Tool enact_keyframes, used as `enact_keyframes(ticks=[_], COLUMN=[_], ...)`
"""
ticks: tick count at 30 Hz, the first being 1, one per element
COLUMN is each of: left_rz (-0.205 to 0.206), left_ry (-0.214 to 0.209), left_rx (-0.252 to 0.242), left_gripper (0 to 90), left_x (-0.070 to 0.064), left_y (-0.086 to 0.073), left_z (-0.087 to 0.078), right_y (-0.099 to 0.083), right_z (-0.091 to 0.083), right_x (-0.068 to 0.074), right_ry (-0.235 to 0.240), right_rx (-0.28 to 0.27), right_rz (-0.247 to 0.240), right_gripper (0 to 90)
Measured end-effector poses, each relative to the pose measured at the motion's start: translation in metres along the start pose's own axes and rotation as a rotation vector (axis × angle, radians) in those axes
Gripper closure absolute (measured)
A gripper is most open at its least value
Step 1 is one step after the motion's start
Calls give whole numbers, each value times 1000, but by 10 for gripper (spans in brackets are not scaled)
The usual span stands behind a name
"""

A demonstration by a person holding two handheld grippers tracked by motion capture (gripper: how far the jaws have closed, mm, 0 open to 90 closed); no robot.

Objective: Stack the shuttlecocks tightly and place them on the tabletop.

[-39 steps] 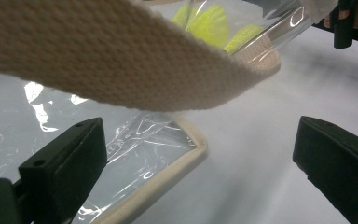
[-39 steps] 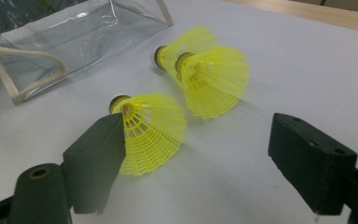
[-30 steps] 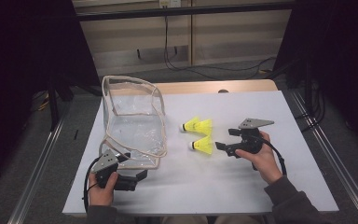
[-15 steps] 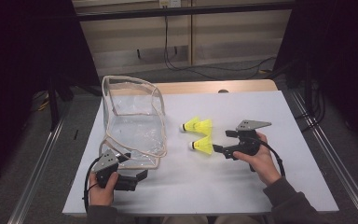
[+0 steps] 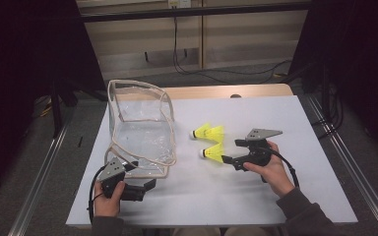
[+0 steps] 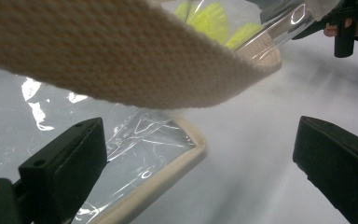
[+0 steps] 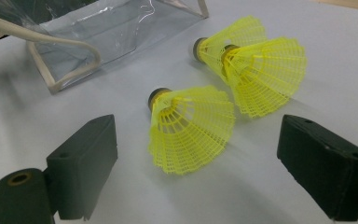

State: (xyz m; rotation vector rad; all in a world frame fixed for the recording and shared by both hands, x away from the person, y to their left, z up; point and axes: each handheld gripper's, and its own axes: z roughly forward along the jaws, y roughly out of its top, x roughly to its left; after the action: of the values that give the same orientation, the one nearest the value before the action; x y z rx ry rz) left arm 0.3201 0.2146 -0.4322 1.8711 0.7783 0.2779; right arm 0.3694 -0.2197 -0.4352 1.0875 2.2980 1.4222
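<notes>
**High view: two grippers, a clear bag and yellow shuttlecocks on a white table**

High view looks down on a white table. A clear plastic bag with beige fabric edging stands on the table's left half, its mouth open. The person's left hand holds the left gripper at the bag's near edge, just beside the beige trim. In the left gripper view, the two black jaws stand wide apart with nothing between them; one jaw lies over the clear plastic and its beige border, the other over bare table. A woven beige strap crosses the top of that view, very close to the camera.

On the table's right half, two yellow shuttlecocks lie on their sides, cork ends pointing towards the bag. The nearer shuttlecock lies just ahead of the right gripper, held in the right hand. In the right gripper view, that gripper's jaws are spread wide, and the nearer shuttlecock's skirt sits between them without touching either jaw. The farther shuttlecock lies just beyond it; in the right gripper view it seems to be more than one, nested together.
</notes>
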Motion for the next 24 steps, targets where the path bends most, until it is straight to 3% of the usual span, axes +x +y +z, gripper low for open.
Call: enact_keyframes(ticks=[15,24], left_rz=[2,5], left_ry=[-3,1], left_rx=[-1,0], left_gripper=[27,27], left_x=[0,0], left_y=[0,0], left_z=[0,-1], right_y=[-2,-3], right_z=[5,9], right_x=[5,7], right_ry=[14,35], right_rx=[4,18], right_rz=[-3,-7], right_gripper=[128,181])
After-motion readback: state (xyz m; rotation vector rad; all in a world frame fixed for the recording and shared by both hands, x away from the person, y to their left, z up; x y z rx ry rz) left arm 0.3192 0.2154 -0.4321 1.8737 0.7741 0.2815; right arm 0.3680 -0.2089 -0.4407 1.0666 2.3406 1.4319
